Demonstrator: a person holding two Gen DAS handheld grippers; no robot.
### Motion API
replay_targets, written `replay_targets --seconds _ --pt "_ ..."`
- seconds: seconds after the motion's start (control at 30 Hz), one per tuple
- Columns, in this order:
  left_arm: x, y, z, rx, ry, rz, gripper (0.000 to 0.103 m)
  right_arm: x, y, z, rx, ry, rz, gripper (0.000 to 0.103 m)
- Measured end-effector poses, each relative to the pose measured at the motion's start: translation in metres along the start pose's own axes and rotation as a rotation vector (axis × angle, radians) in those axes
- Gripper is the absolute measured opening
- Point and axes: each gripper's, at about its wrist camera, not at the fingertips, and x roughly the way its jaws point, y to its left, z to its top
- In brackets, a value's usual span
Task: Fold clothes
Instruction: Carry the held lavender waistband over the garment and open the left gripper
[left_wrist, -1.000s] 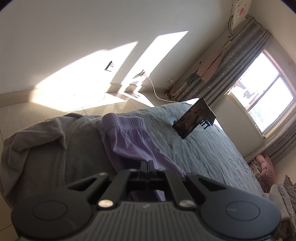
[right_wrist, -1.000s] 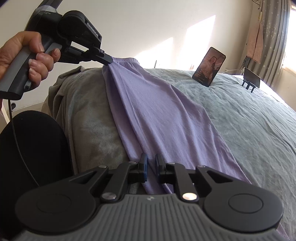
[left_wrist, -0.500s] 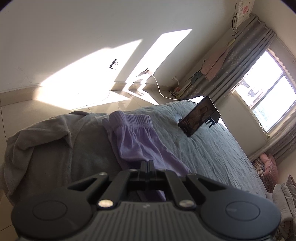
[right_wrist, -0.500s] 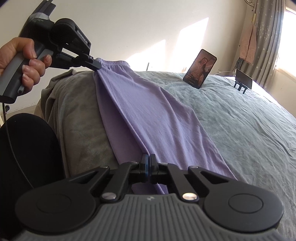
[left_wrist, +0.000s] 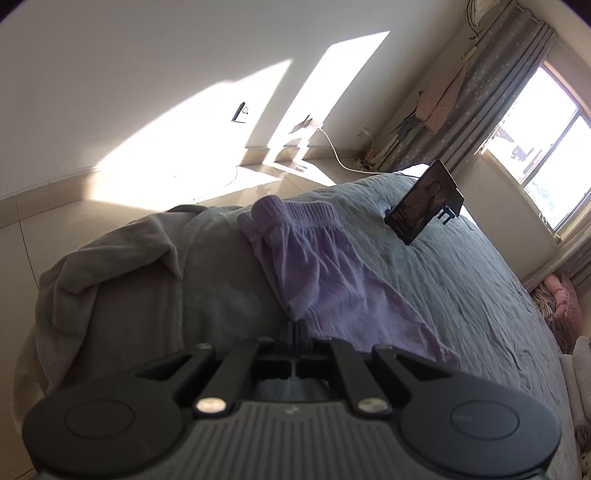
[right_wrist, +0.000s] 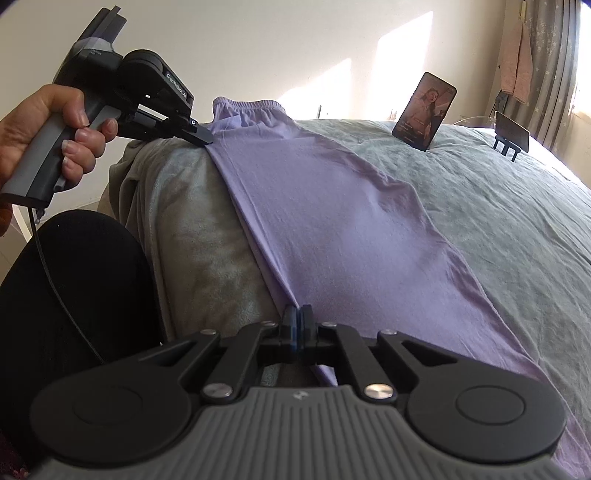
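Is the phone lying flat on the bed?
No, the phone stands tilted up on the bed, beyond the purple garment.

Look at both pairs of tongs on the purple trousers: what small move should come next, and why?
Probably lift both tongs together and carry that near edge across towards the phone. The left tongs pinch the purple trousers near the waistband, the right tongs pinch the same long edge lower down, and the cloth lies flat on the bed.
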Motion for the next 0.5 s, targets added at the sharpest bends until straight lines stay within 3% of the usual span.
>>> replay_targets --seconds 0.03,0.13,0.33,0.4,0.43,0.47,0.5 --pt "-0.001 -0.001 0.003 0.006 -0.014 0.004 0.004 -0.002 -0.001 0.001 0.008 -0.005 0.005 0.012" --pt "-0.004 -0.006 0.012 0.023 -0.057 0.015 0.021 -0.002 -0.002 0.002 0.015 -0.006 0.010 0.012" --pt "0.011 -0.012 0.025 0.079 -0.115 0.104 0.036 -0.001 -0.004 0.003 0.027 -0.006 0.017 0.012" --pt "0.018 -0.012 0.027 0.094 -0.130 0.139 0.035 -0.001 -0.004 0.004 0.031 -0.007 0.019 0.012" --pt "0.021 -0.010 0.027 0.088 -0.135 0.148 0.029 -0.001 -0.005 0.004 0.033 -0.007 0.020 0.012" --pt "0.024 -0.008 0.027 0.082 -0.141 0.158 0.008 -0.001 -0.005 0.004 0.035 -0.007 0.021 0.012" --pt "0.026 -0.006 0.027 0.079 -0.150 0.168 0.004 -0.001 -0.005 0.004 0.035 -0.006 0.023 0.012"
